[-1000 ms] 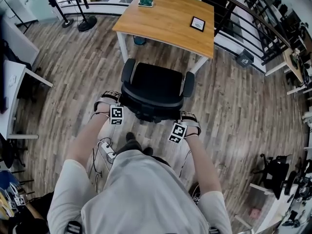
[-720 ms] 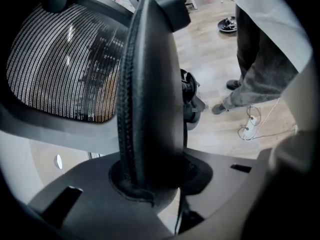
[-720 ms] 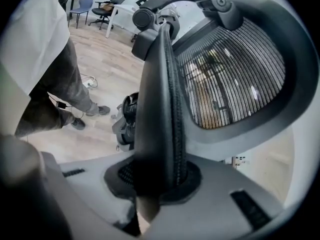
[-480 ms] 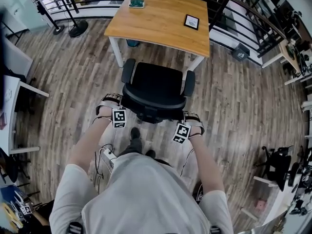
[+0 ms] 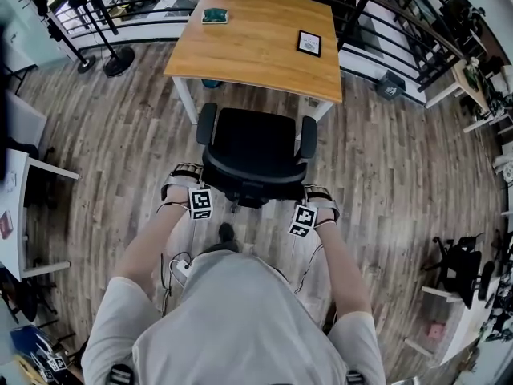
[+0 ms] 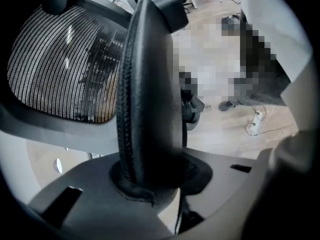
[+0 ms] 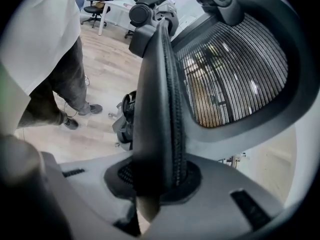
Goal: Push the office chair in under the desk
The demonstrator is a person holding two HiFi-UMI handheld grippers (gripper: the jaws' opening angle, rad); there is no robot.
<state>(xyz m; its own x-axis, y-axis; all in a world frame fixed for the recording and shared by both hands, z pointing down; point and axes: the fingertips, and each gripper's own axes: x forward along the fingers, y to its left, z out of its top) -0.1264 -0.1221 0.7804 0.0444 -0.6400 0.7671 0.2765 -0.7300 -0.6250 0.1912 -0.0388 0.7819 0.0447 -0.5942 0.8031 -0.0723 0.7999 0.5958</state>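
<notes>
A black office chair [image 5: 256,140] with a mesh back stands facing the wooden desk [image 5: 256,42], its seat front just at the desk's near edge. My left gripper [image 5: 198,184] is shut on the left rim of the chair's backrest [image 6: 147,94], which fills the gap between the jaws in the left gripper view. My right gripper [image 5: 308,197] is shut on the right rim of the backrest [image 7: 160,99] in the same way. Both grippers sit behind the chair at backrest height, with the person's arms stretched forward.
On the desk lie a small framed black card [image 5: 309,42] and a green item [image 5: 214,14]. A black railing [image 5: 385,22] runs behind the desk, with stand bases [image 5: 119,61] at far left. A white table [image 5: 20,207] is at left, a power strip [image 5: 180,268] by the feet, another chair [image 5: 457,267] at right.
The chair has rolled forward towards the desk with both grippers still clamped on its backrest; the person has stepped forward behind it.
</notes>
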